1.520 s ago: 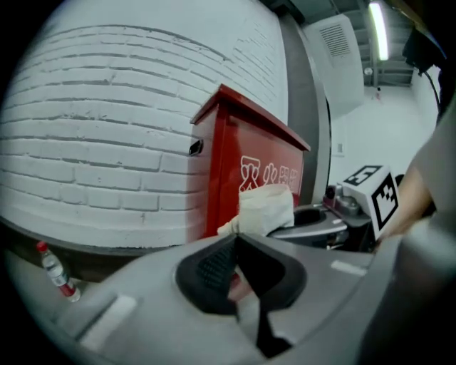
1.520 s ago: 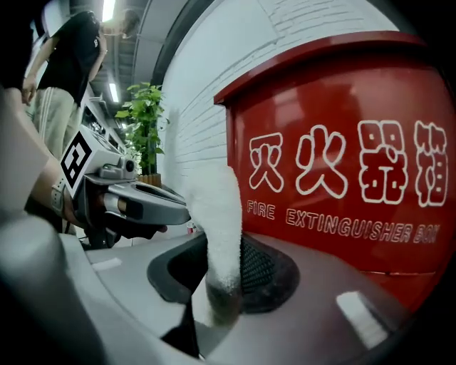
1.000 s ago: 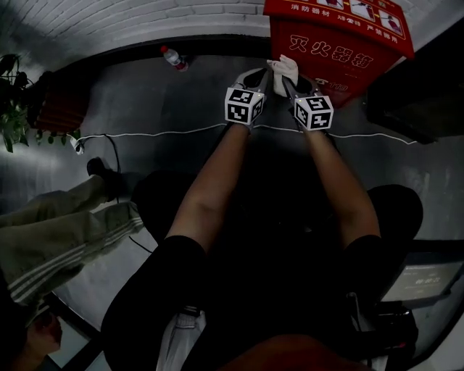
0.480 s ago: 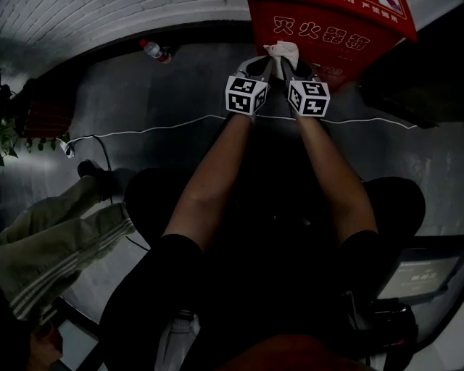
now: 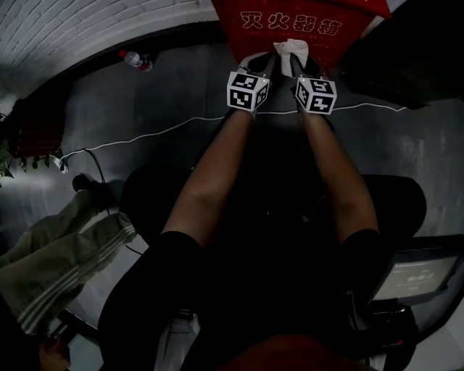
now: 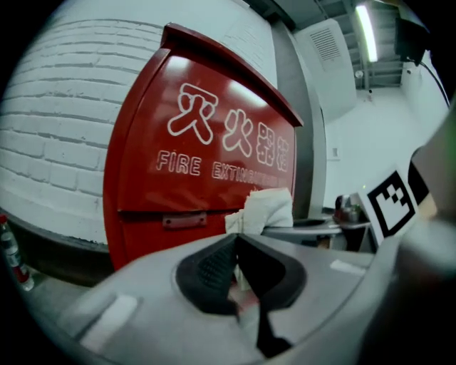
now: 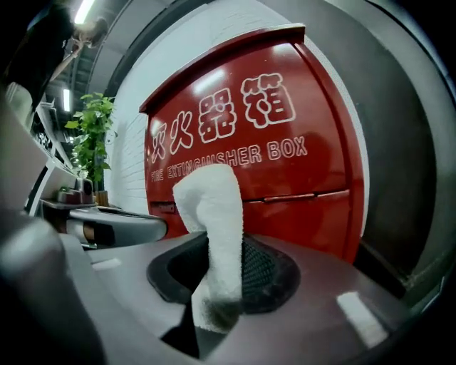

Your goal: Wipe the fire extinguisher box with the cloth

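Observation:
The red fire extinguisher box stands against the wall at the top of the head view, and it fills the left gripper view and the right gripper view. My right gripper is shut on a white cloth, which sticks up from the jaws just in front of the box's lower front. My left gripper is close beside it on the left, its jaws shut with nothing seen between them. From the left gripper view the cloth shows just past my jaws.
A water bottle lies on the grey floor by the white brick wall. A white cable runs across the floor. Another person's legs are at the lower left. A dark cabinet stands to the right of the box.
Both grippers and the cloth have come closer to the box front. The box has shifted left and up in the head view. The cloth stays in the right gripper.

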{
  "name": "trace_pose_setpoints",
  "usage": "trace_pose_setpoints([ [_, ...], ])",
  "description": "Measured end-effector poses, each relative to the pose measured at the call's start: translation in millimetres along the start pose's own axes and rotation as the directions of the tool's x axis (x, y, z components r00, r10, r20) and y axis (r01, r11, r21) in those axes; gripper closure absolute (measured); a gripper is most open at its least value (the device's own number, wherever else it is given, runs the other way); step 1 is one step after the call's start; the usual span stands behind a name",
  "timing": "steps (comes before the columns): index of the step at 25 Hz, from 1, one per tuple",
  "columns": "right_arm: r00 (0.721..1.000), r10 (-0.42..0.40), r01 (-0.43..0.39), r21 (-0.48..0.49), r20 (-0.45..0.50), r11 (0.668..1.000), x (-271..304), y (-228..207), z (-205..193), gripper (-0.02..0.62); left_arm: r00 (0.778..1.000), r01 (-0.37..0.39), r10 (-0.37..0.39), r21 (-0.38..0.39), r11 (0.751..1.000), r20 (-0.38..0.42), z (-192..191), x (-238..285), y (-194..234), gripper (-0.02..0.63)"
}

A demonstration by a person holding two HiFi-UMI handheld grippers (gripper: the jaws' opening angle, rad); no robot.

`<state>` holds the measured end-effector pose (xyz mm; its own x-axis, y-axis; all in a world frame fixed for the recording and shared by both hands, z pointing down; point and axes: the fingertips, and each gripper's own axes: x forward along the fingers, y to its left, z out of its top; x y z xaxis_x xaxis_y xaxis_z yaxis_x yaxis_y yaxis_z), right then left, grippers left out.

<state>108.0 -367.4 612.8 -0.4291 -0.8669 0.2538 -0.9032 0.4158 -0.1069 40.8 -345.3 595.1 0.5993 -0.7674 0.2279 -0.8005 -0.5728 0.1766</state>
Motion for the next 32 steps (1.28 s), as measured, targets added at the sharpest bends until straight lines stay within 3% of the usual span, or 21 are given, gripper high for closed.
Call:
trace_pose_setpoints([
  [11,0.991,-0.136,0.136,0.030,0.006,0.990,-37.3,-83.1,1.5,0.488,0.995,0.099,-0.100,0.020,0.995,0.009,0.0,25.7,-50.9,0.603],
  [16,0.972,-0.236,0.236,0.079,-0.003,0.969,-56.2,-129.5,-3.5,0.488,0.994,0.105,-0.105,0.016,0.994,0.002,-5.2,25.3,-52.7,0.603],
  [20,0.966,-0.259,0.259,0.020,-0.004,0.966,-61.2,-141.9,-5.3,0.489,0.996,0.089,-0.090,0.011,0.996,0.006,-7.7,18.9,-44.9,0.603],
  [25,0.979,-0.202,0.199,0.074,0.027,0.977,-65.6,-106.5,-12.1,0.491,0.999,0.039,-0.039,-0.020,0.999,-0.003,-23.4,-1.9,-27.3,0.603],
  [32,0.999,0.030,-0.029,0.016,-0.033,0.999,-32.9,15.2,-46.2,0.491,0.997,-0.057,0.053,-0.063,0.996,-0.062,-58.9,-45.0,11.1,0.603],
])
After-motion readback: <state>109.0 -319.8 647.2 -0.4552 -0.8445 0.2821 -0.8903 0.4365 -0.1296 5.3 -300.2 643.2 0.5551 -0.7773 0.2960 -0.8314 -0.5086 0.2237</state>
